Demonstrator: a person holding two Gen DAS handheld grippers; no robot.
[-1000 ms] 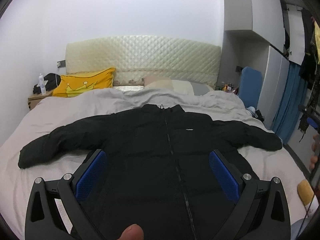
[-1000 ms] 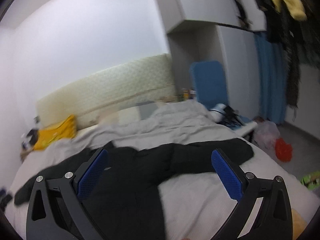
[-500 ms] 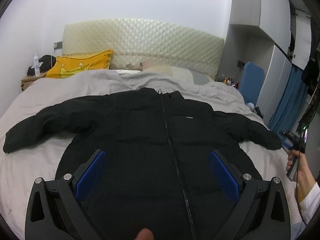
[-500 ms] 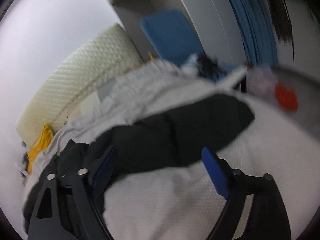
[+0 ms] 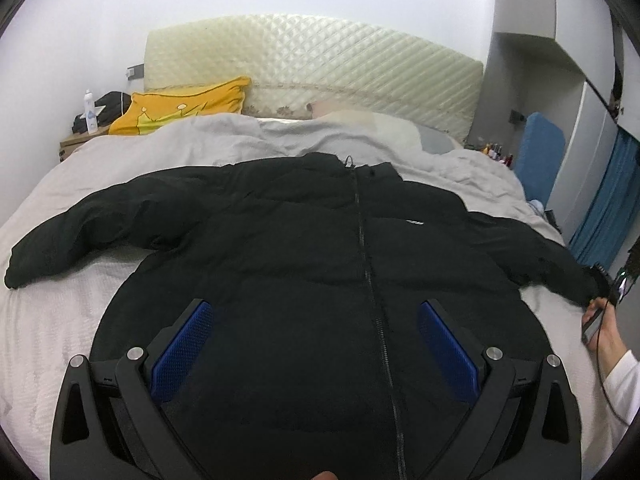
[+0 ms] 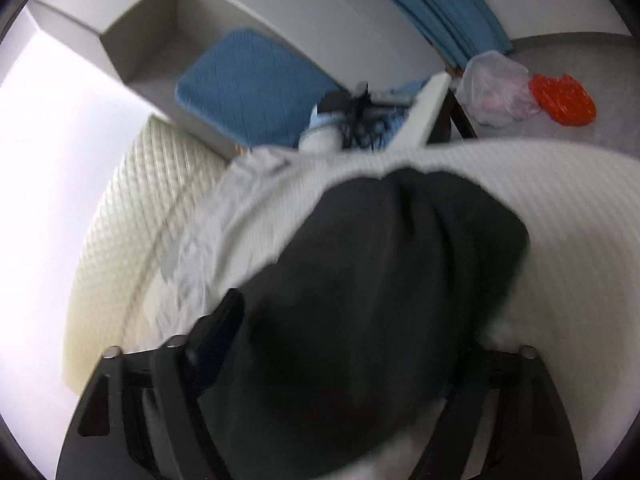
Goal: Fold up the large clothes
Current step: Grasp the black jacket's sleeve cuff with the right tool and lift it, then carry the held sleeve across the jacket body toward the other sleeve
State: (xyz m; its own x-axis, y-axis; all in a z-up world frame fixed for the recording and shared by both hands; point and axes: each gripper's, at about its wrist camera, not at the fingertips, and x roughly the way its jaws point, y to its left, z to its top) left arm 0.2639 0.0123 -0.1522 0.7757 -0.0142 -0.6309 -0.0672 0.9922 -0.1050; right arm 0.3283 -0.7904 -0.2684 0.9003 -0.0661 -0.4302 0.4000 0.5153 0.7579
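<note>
Matt black puffer jacket (image 5: 320, 264) on textured cloth bedspread (image 5: 48, 320).

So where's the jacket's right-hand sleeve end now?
In the right wrist view the sleeve lies between the right gripper fingers, cuff toward the bed edge.

White walls, a cream quilted headboard (image 5: 312, 68), white wardrobes (image 5: 592, 120), blue curtain (image 5: 604, 216), grey floor (image 6: 600, 52).

Left gripper (image 5: 312, 344) hangs with fingers spread wide and empty; right gripper (image 6: 340, 344), rolled over, has just been closing.
</note>
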